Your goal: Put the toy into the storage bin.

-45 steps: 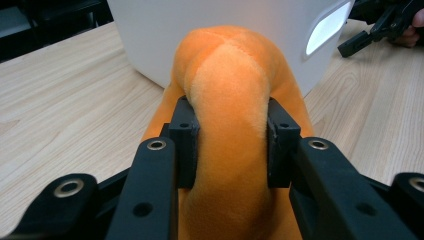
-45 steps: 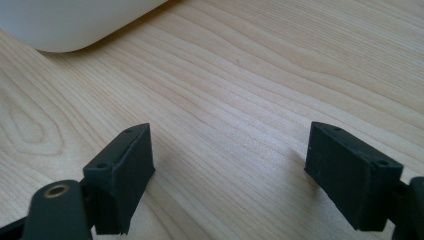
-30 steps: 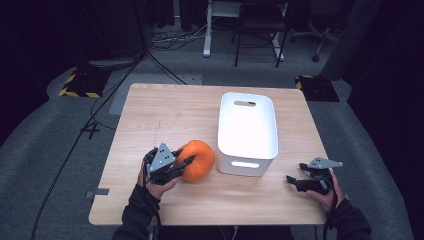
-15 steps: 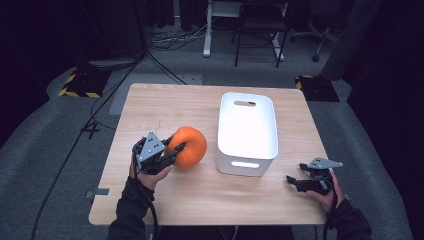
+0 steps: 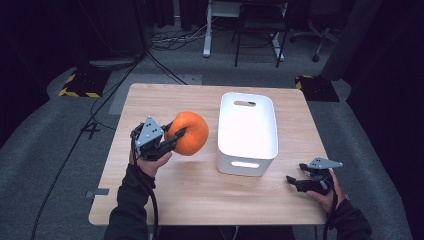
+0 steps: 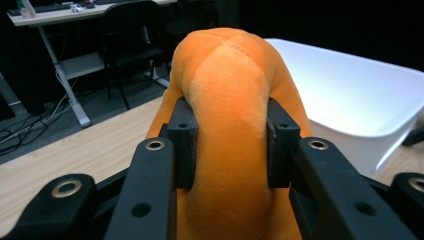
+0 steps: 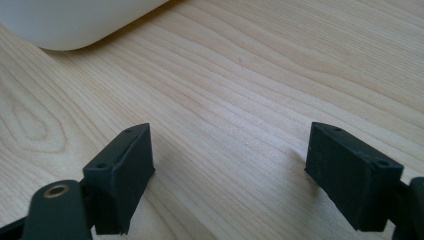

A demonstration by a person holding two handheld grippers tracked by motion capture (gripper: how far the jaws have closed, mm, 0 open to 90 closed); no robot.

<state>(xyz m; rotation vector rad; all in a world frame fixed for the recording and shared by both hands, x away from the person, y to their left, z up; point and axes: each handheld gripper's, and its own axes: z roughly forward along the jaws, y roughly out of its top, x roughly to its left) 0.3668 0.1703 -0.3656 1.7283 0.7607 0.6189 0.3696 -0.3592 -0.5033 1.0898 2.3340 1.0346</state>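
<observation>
1. Left gripper (image 5: 172, 141): jaws clamped on the orange plush pumpkin (image 5: 190, 133), held above the worktop (image 5: 200, 200) just left of the white bin (image 5: 247, 131).
2. Keep squeeze steady; clear the rim before lowering in.
3. Right gripper (image 5: 296, 183): jaws apart, empty, near-right.

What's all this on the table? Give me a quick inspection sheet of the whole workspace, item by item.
Surface: wooden table, bare apart from the items below.
Job's things: orange plush pumpkin, squeezed in the jaws; white bin beside it, looks empty.
Clutter: nothing seen.
Grippers: left gripper shut on the pumpkin; right gripper open, low over the table.
Cables: one trails from each gripper; more on the floor.
Surroundings: dark room, grey carpet, desk and chair behind.
</observation>
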